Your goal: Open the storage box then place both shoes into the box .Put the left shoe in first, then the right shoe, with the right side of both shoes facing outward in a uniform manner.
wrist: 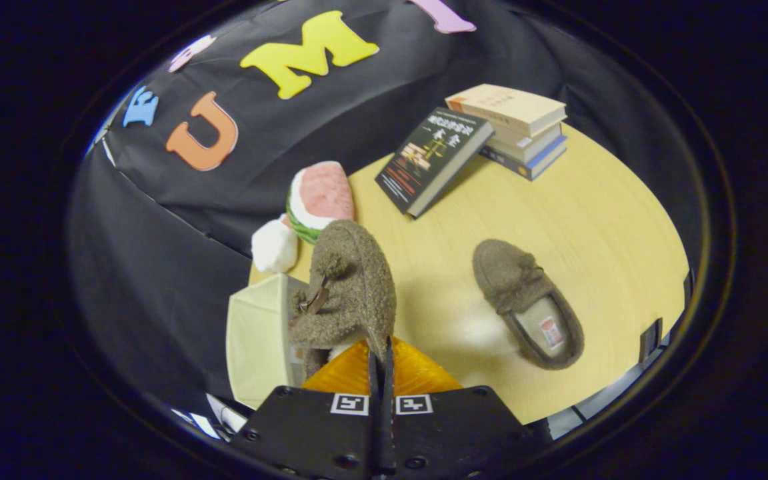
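Observation:
My gripper [381,353] is shut on the heel edge of a fuzzy brown slipper [347,287], which hangs lifted with its toe pointing away from me. Below and to the left of it stands the pale cream storage box [254,340], open on the side facing the slipper. A second brown slipper [527,303] lies flat on the yellow wooden table [591,220] to the right of my fingers, its opening and white insole label facing up, toe pointing away.
A watermelon-slice plush [321,200] and a white soft object [275,247] lie beyond the box at the table's far left edge. A dark book [434,160] leans on a stack of books [517,130] at the back right. The table's near right edge curves close.

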Demonstrator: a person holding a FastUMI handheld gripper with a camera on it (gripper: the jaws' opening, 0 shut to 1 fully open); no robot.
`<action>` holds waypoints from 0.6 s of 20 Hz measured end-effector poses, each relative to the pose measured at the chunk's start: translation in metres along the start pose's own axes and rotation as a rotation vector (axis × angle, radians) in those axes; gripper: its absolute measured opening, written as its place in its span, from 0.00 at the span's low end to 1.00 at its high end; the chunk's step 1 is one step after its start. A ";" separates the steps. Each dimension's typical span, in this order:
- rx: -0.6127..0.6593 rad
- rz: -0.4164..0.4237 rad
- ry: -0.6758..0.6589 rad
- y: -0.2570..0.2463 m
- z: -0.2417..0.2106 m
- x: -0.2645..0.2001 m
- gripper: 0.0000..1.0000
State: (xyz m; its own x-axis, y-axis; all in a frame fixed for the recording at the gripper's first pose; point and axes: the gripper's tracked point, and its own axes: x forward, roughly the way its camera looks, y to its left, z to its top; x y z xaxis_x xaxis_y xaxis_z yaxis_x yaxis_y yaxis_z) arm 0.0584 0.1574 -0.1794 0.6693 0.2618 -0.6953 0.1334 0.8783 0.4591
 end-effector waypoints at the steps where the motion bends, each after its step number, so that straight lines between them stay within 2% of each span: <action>1: -0.009 0.019 -0.030 0.021 0.007 -0.006 0.00; 5: -0.069 0.075 -0.088 0.099 0.006 0.001 0.00; 9: -0.092 0.124 -0.040 0.160 -0.041 0.032 0.00; 12: -0.119 0.119 0.018 0.181 -0.084 0.065 0.00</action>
State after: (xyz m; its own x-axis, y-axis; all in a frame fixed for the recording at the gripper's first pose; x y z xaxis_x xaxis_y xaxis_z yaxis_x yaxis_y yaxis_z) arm 0.0648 0.3668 -0.1880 0.6619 0.3729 -0.6502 -0.0341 0.8816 0.4709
